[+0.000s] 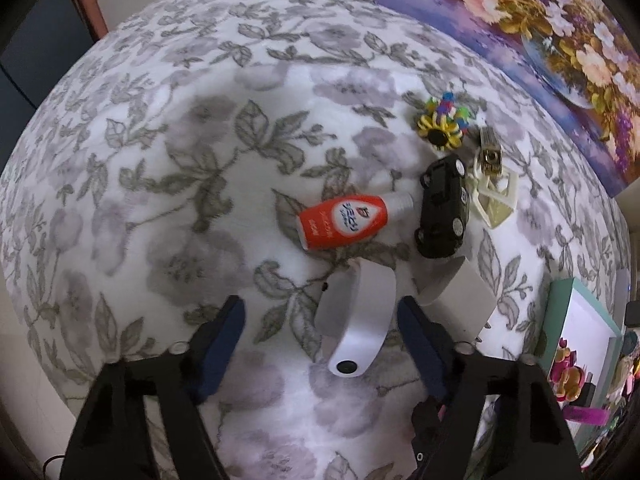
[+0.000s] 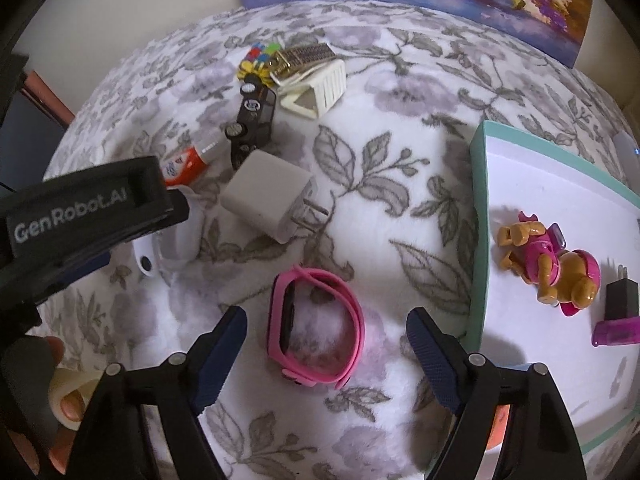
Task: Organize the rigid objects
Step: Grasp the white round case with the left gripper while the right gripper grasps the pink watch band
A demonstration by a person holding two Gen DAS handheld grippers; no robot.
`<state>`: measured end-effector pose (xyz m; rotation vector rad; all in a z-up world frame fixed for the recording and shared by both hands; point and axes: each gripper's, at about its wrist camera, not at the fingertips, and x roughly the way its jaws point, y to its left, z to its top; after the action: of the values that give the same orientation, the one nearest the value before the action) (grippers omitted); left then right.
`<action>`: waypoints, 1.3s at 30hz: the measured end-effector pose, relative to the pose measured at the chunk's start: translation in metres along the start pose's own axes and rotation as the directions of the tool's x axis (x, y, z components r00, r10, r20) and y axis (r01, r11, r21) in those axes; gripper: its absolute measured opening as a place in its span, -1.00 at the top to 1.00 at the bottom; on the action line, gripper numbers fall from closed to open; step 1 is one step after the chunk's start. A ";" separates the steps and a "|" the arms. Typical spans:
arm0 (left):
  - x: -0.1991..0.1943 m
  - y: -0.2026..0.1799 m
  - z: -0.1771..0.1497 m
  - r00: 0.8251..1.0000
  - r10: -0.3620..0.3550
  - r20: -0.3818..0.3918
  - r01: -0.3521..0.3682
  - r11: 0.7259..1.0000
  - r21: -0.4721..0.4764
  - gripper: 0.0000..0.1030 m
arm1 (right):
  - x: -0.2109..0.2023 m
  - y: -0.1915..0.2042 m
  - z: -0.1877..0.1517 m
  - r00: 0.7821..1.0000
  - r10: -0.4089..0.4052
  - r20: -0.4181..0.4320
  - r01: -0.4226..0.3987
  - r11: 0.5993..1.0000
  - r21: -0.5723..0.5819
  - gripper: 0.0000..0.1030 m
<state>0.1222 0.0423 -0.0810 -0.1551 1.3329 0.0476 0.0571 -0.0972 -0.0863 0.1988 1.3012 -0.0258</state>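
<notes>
On the floral blanket (image 1: pixel 180 160) a white wristband (image 1: pixel 356 320) stands on edge between the fingers of my left gripper (image 1: pixel 322 304). Its jaws are open; the right pad is close to the band, the left pad well clear. In the right wrist view a pink watch (image 2: pixel 316 328) lies between the fingers of my right gripper (image 2: pixel 327 316), which is open and touches nothing. A teal-rimmed white tray (image 2: pixel 480 200) to the right holds a toy pup (image 2: pixel 548 268), a black plug (image 2: pixel 620 300) and a purple piece (image 2: pixel 616 332).
A white charger (image 2: pixel 268 200), an orange bottle (image 1: pixel 344 220), a black toy car (image 1: pixel 442 208), a cream geometric piece (image 1: pixel 494 200), a gold clip (image 1: pixel 490 148) and a colourful flower toy (image 1: pixel 440 124) lie beyond. A flower painting (image 1: pixel 540 40) leans behind. A gloved hand (image 2: pixel 32 368) shows at lower left.
</notes>
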 end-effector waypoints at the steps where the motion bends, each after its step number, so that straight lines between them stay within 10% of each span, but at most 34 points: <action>1: 0.003 0.000 0.000 1.000 -0.004 -0.008 0.004 1.000 0.003 -0.27 | 0.002 0.002 0.000 1.000 -0.014 -0.002 0.014 1.000 -0.007 -0.64; 16: 0.011 -0.007 -0.001 0.998 -0.059 -0.027 0.059 0.998 0.007 0.32 | 0.010 -0.004 -0.003 1.000 -0.027 -0.005 0.027 1.000 0.006 -0.40; 39: -0.019 0.005 0.005 0.995 -0.073 0.062 0.075 0.997 -0.027 0.33 | -0.006 -0.015 -0.002 1.000 0.009 0.009 -0.010 0.998 0.062 -0.02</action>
<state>0.1218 0.0492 -0.0614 -0.2265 1.2649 0.0089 0.0514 -0.1117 -0.0833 0.2577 1.2914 -0.0587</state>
